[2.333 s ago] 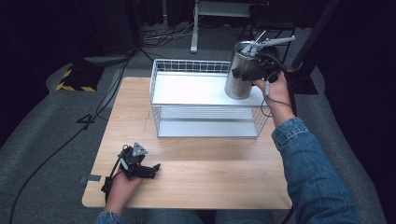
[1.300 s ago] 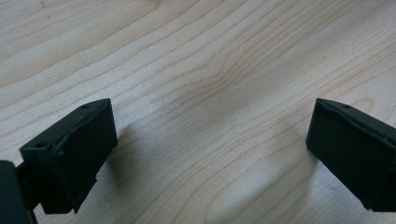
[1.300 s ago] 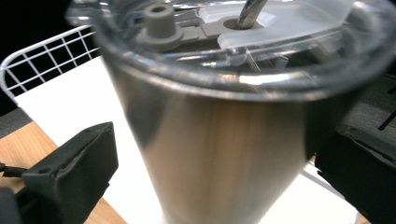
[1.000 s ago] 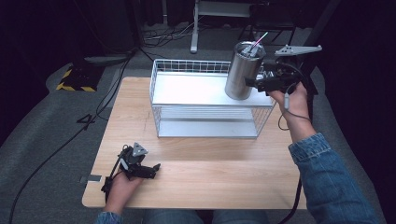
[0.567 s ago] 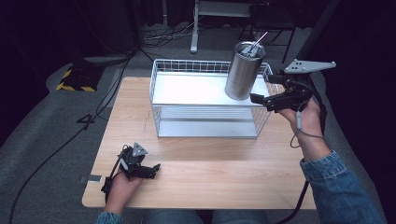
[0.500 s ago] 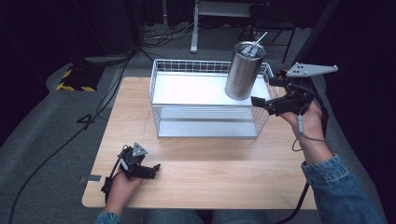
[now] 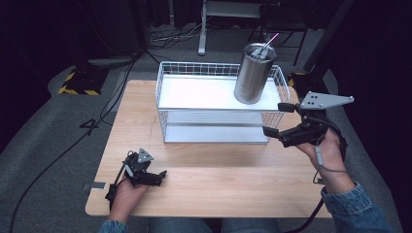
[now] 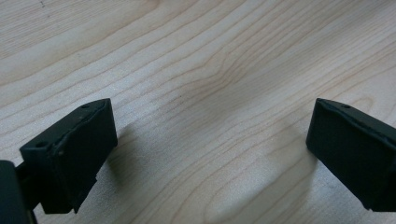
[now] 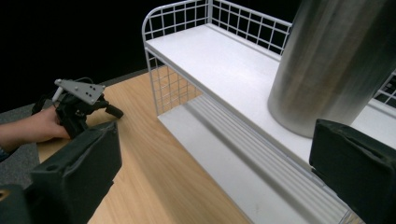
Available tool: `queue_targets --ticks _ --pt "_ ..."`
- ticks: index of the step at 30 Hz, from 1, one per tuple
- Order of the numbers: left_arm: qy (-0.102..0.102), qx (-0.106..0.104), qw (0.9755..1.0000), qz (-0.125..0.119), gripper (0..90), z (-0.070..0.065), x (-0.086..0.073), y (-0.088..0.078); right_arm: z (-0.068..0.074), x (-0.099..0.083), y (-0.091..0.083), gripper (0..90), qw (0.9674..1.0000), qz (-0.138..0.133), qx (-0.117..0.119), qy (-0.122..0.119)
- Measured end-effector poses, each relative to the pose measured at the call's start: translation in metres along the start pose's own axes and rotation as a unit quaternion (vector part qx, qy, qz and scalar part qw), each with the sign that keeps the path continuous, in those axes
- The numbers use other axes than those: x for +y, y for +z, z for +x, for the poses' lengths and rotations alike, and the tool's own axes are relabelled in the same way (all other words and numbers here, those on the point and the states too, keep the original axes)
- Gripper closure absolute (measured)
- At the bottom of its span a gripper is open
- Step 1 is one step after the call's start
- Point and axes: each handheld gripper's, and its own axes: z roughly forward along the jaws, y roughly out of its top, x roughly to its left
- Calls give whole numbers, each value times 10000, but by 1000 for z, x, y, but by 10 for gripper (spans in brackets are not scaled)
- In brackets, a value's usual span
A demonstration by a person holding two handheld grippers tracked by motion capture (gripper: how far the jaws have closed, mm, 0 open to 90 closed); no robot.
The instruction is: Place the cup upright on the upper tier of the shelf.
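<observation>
Since a second ago the right gripper [image 7: 276, 120] has drawn back from the steel tumbler [image 7: 253, 74] standing on the wire rack's [image 7: 219, 94] top shelf, jaws empty and just narrowing, while the left gripper [image 7: 156, 175] rests wide open on the table [image 7: 218, 179]

High view overhead, facing forward-down; gripper views close, sharing table [image 7: 214, 160].

Bright overhead light on the table [image 7: 209, 170], dark surroundings, soft shadows, perhaps slight blur.

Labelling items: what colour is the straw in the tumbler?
Pink straw, in the steel tumbler; clearest in high view.
</observation>
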Motion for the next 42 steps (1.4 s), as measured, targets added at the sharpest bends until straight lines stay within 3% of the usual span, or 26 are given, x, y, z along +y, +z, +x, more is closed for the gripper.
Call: queue_targets --ticks 11,20,25,42 --pt "0 0 10000 0 24 0 0 0 13 -39 10 92 9993 259 239 116" --pt "-3 0 10000 0 24 0 0 0 18 -76 23 99 9980 522 294 215" --pt "-2 0 10000 0 24 0 0 0 22 -96 32 150 9977 590 217 260" --pt "-2 1 10000 -2 23 0 0 0 30 -146 59 152 9951 862 -10 475"
